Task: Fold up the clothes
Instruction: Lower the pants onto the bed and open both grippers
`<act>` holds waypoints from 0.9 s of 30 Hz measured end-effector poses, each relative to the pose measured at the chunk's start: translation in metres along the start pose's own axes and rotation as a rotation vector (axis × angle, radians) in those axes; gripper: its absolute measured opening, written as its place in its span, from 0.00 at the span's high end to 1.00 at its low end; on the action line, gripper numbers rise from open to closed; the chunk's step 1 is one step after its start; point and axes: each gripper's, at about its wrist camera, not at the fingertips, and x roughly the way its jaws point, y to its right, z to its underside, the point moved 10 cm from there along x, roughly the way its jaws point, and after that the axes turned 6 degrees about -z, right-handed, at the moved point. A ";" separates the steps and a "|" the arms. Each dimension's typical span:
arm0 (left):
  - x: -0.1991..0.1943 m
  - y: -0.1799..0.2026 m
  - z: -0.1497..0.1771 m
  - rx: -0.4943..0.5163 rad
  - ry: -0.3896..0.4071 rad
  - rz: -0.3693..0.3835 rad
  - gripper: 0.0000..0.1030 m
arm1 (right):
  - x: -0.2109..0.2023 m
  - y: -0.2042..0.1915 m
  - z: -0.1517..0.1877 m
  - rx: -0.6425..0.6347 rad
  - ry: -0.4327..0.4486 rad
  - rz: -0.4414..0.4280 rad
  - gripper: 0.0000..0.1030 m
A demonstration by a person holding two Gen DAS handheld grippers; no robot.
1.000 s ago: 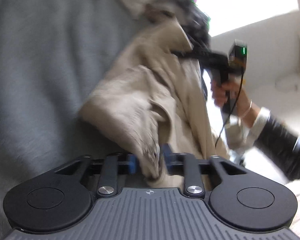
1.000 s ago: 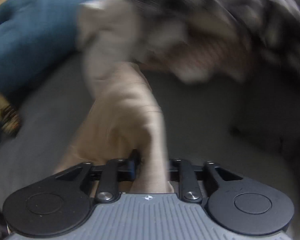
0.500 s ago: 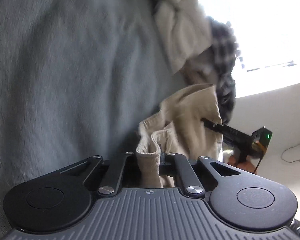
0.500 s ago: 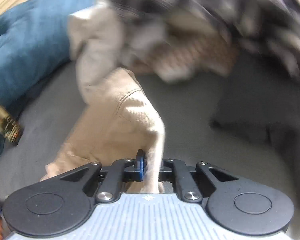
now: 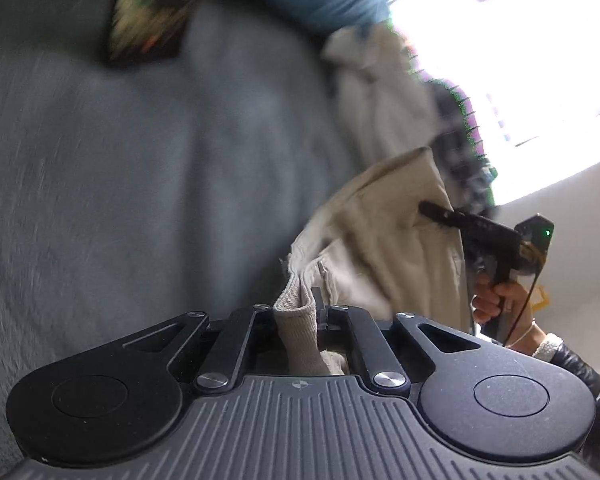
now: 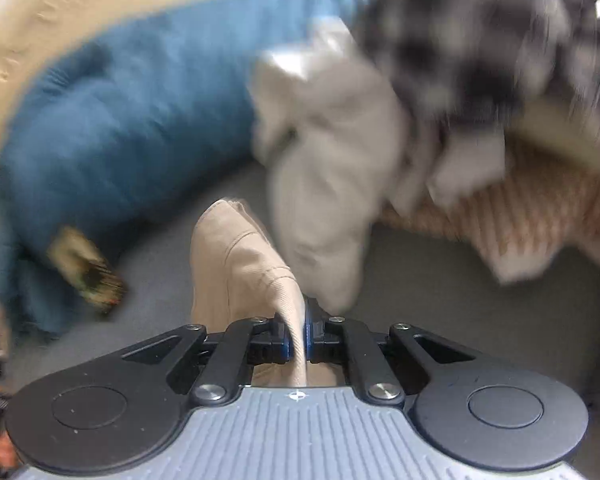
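A beige garment [image 5: 380, 240] hangs stretched between both grippers above the grey bed cover [image 5: 140, 160]. My left gripper [image 5: 298, 312] has the garment's ribbed hem pinched between its fingers, and its jaws are opening slightly. In the left wrist view my right gripper [image 5: 432, 210], held by a person's hand [image 5: 496, 296], bites the far edge of the cloth. In the right wrist view the right gripper [image 6: 296, 332] is shut on a thin fold of the beige garment [image 6: 240, 264], which trails away to the left.
A heap of clothes lies behind: a pale grey garment [image 6: 332, 160], a black-and-white checked one [image 6: 480, 40] and a pink ribbed knit [image 6: 520, 216]. A blue pillow [image 6: 120, 120] runs along the back, with a small patterned object [image 6: 86, 272] beside it. A bright window [image 5: 520, 60] glares.
Both grippers went from open around the beige cloth to shut on it. They then moved apart and drew it taut, and both views swung toward the pillow.
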 end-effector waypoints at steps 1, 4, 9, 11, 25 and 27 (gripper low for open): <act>0.000 -0.012 0.002 -0.025 -0.014 -0.015 0.87 | 0.007 0.005 0.002 0.026 -0.008 0.016 0.87; -0.011 -0.020 -0.002 -0.066 -0.018 -0.012 0.82 | 0.010 0.012 0.004 0.071 -0.007 0.051 0.64; -0.050 -0.015 -0.031 -0.019 0.132 -0.056 0.65 | -0.022 0.022 -0.008 0.083 0.049 0.114 0.31; -0.062 -0.006 -0.042 0.017 0.184 -0.062 0.65 | -0.037 0.022 -0.011 0.079 0.064 0.127 0.30; 0.037 0.118 0.000 0.623 0.130 0.039 0.65 | -0.102 -0.018 -0.001 0.006 0.144 0.164 0.30; 0.057 0.123 0.007 0.675 0.115 0.045 0.65 | -0.117 -0.026 0.007 -0.022 0.130 0.176 0.35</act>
